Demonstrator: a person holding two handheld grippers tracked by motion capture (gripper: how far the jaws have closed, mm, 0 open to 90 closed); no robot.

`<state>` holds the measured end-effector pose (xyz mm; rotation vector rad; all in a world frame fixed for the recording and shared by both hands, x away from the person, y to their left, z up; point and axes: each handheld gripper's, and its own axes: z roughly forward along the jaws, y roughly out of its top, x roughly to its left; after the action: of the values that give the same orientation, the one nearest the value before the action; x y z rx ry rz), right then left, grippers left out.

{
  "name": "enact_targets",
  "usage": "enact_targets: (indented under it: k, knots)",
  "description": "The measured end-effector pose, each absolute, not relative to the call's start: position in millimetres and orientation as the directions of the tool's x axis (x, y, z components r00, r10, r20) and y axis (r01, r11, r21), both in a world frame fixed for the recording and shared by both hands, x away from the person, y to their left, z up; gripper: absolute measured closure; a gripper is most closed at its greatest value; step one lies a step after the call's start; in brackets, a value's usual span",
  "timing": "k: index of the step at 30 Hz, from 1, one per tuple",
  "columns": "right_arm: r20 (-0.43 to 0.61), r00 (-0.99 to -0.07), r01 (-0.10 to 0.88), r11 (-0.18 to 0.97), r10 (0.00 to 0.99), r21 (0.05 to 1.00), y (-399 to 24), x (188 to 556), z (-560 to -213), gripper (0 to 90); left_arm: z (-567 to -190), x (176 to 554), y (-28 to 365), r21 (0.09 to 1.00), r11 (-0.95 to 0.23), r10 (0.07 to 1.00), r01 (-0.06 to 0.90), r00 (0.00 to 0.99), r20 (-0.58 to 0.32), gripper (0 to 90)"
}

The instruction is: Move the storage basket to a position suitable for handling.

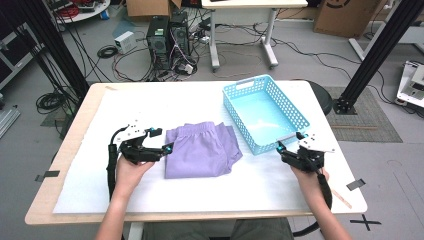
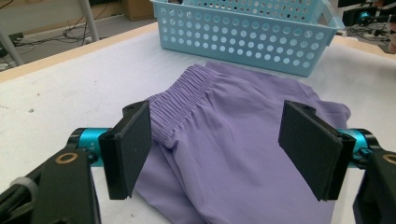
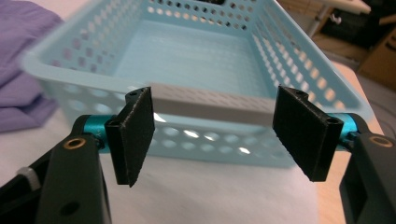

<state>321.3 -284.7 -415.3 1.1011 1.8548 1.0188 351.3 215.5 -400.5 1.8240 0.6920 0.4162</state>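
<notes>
Left gripper stands with its jaws wide apart and nothing clamped, poised just over the near edge of the purple shorts, whose gathered waistband lies by the left jaw. One pair of shorts lies folded on the white table cover, just beside the one blue perforated basket at its left. Right gripper is also spread wide and holds nothing; it faces the near short wall of the basket, where a grey strip runs along the rim. Two grippers, one basket, one garment; no readable writing or label shows on any of them
</notes>
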Motion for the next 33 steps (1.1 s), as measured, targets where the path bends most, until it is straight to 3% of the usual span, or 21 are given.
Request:
enact_targets:
  k: [8,20,26,33]
  knots:
    - [-0.232,-0.325,0.356,0.345,0.917,0.868,-280.8,326.3,-417.2,31.8,-400.4,350.4,218.0,0.935,-0.237,0.641,0.262,0.766,-0.052,25.9]
    - [-0.16,-0.207,0.425,0.236,0.965,0.874,-318.0,339.5,-419.9,32.8,-403.2,351.6,213.9,0.929,-0.248,0.638,0.275,0.768,-0.057,25.9]
    - [-0.121,-0.26,0.382,0.217,0.958,0.898,-313.4,325.9,-415.9,28.9,-403.3,353.0,215.7,0.931,-0.242,0.641,0.272,0.766,-0.058,25.9]
    - [-0.141,-0.328,0.347,0.258,0.934,0.902,-272.8,314.5,-418.6,26.0,-405.1,356.0,214.3,0.928,-0.245,0.638,0.28,0.767,-0.062,25.9]
